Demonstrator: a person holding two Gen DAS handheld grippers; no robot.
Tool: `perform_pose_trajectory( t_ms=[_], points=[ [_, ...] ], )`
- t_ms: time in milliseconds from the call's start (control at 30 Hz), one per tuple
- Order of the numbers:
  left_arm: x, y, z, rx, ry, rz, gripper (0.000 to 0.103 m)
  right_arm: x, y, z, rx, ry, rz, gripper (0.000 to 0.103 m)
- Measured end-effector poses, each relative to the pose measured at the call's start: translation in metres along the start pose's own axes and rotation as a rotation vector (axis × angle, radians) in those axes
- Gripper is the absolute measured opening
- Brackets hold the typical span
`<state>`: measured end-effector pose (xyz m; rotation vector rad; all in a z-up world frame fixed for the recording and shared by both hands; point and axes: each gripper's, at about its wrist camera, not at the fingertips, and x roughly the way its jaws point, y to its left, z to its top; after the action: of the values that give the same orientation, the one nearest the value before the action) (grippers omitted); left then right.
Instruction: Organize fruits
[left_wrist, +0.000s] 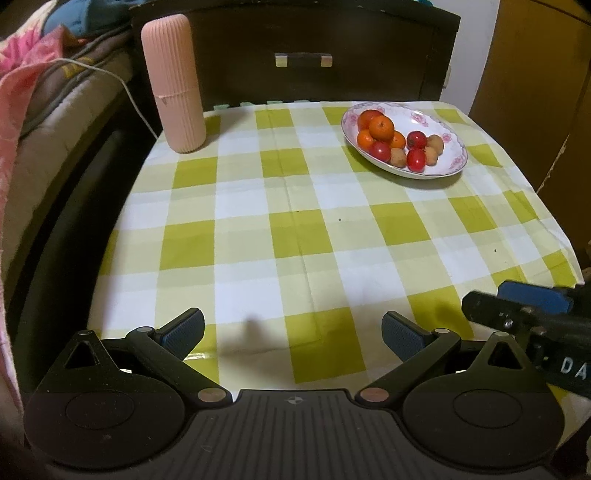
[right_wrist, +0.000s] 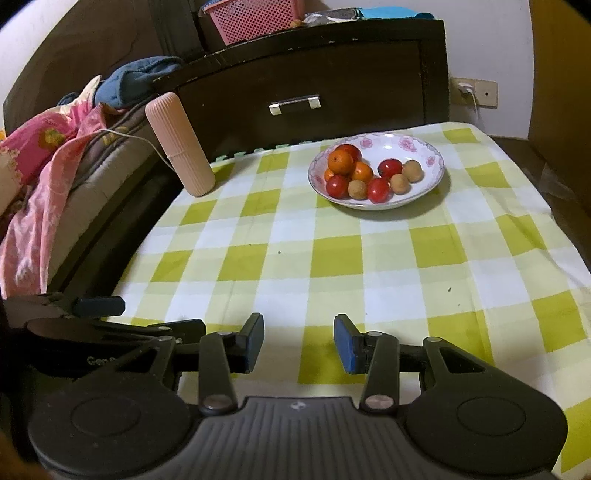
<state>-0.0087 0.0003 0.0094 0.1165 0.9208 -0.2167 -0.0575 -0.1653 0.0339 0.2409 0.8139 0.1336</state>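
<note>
A white flowered plate (left_wrist: 452, 133) (right_wrist: 417, 146) stands at the far right of the checked table. It holds several oranges (left_wrist: 381, 127) (right_wrist: 340, 162), red tomatoes (left_wrist: 416, 159) (right_wrist: 378, 190) and small brown fruits (left_wrist: 434, 142) (right_wrist: 412, 171). My left gripper (left_wrist: 293, 330) hangs wide open over the near edge of the cloth, nothing between its fingers. My right gripper (right_wrist: 299, 341) is open with a narrower gap, also empty, low over the near edge. Both sit far short of the plate. The right gripper's fingers (left_wrist: 532, 299) show at the right of the left wrist view.
A tall ribbed pink container (left_wrist: 173, 83) (right_wrist: 180, 146) stands at the table's far left corner. Behind the table is a dark wooden cabinet (right_wrist: 314, 77) with a drawer handle. A bed with pink bedding (right_wrist: 40, 173) and a white cable runs along the left.
</note>
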Motion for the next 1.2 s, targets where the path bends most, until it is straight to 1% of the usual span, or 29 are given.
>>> perform_pose_trajectory(
  t_ms=[100, 300, 467, 1000, 1200],
  points=[
    [0.001, 0.0, -0.001, -0.008, 0.002, -0.008, 0.103, 0.002, -0.001, -0.004, 0.0, 0.016, -0.017, 0.04],
    [0.001, -0.004, -0.002, 0.01, 0.003, -0.009, 0.103, 0.005, -0.001, -0.007, -0.002, 0.032, -0.031, 0.04],
    [0.003, -0.005, -0.003, 0.017, 0.015, -0.006, 0.103, 0.004, 0.0, -0.009, -0.001, 0.035, -0.033, 0.04],
    [0.003, -0.007, -0.006, 0.023, 0.011, 0.009, 0.103, 0.006, -0.001, -0.011, 0.005, 0.058, -0.034, 0.04],
    [0.003, -0.004, -0.006, -0.012, 0.028, 0.003, 0.101, 0.006, -0.001, -0.012, 0.005, 0.056, -0.031, 0.04]
  ],
)
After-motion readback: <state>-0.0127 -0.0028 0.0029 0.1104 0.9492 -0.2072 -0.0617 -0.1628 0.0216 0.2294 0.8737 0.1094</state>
